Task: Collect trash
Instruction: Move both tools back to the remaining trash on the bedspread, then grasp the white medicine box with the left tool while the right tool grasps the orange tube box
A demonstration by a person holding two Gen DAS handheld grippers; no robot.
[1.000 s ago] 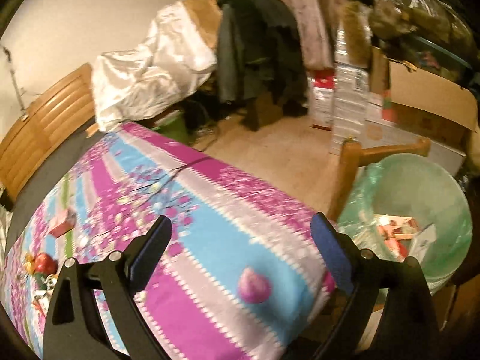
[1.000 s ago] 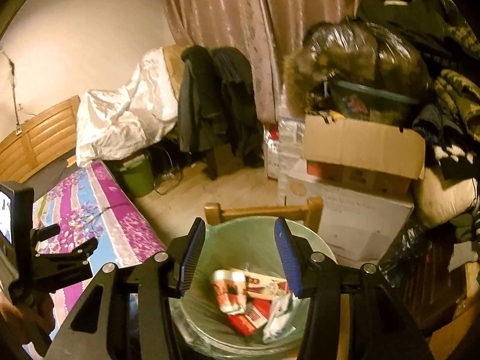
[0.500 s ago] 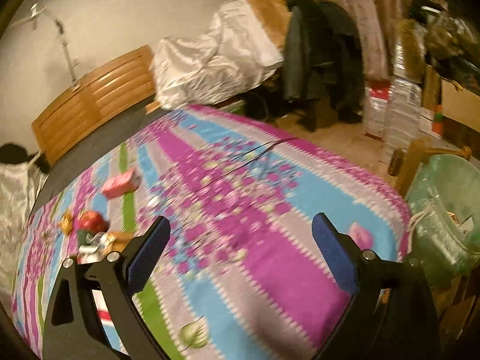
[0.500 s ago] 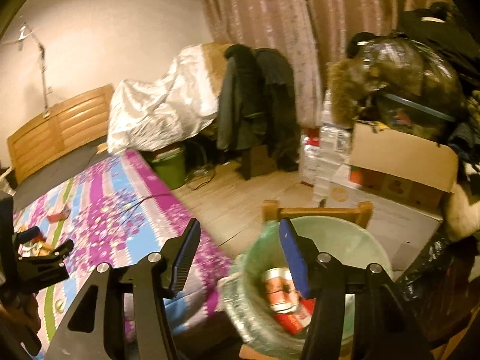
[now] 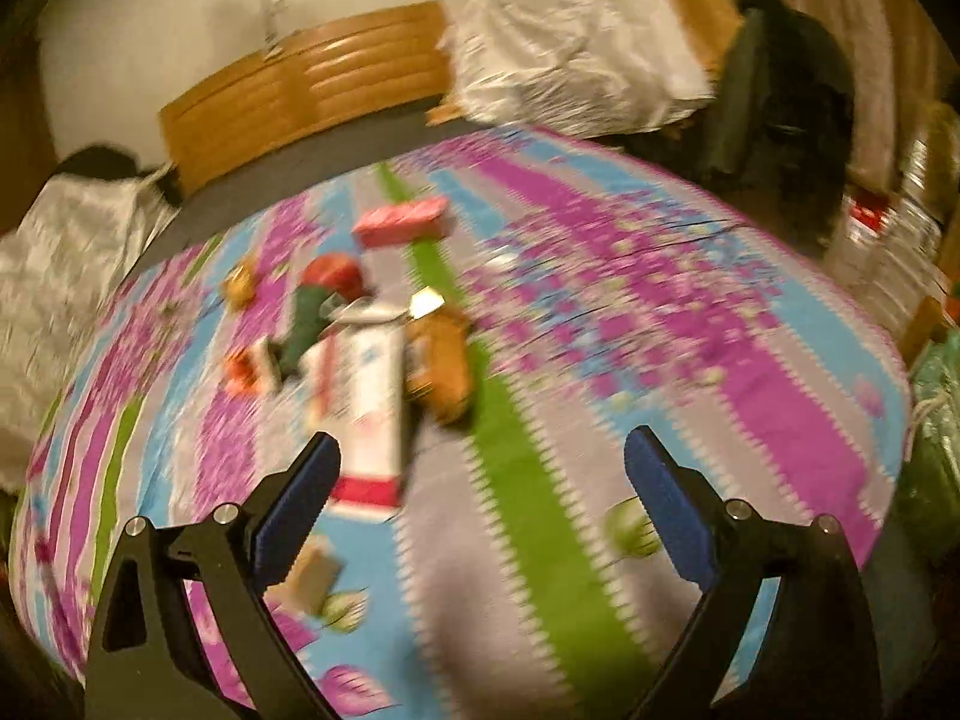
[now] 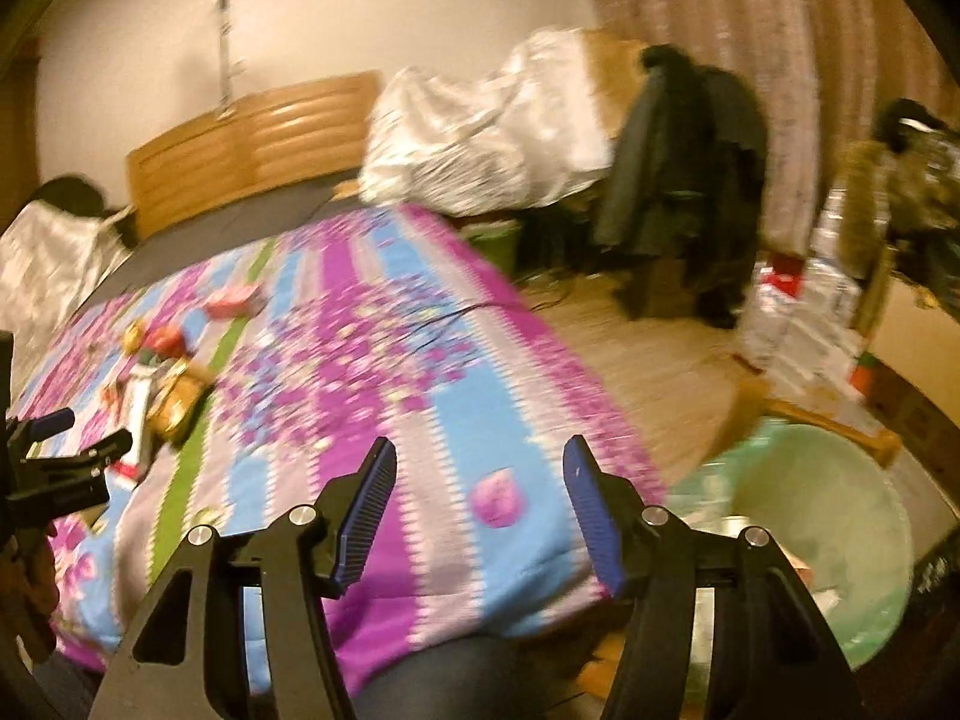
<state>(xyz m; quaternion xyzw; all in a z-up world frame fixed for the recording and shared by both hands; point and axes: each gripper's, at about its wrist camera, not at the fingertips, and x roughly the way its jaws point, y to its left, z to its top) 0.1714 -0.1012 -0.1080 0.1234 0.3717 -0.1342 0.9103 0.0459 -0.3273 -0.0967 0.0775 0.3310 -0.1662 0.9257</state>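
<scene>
at the far left of the right wrist view, the left gripper [image 6: 72, 438] juts in over the striped purple, blue and green bedspread [image 6: 384, 360], its jaws spread wide with nothing between them. just beyond it lies the scattered trash: a tall white carton with a red band [image 5: 366, 402], a crumpled brown wrapper [image 5: 441, 360] touching its right side, a red and green can [image 5: 327, 294] behind, and a flat pink box [image 5: 402, 222] further back; blur makes the smaller scraps hard to name. the right gripper [image 6: 480, 507] hangs over the bed's near corner, its jaws opening and empty. at the right edge, beside the bed on the floor, stands the round bin lined with a pale green bag [image 6: 840, 516], with what looks like litter inside.
</scene>
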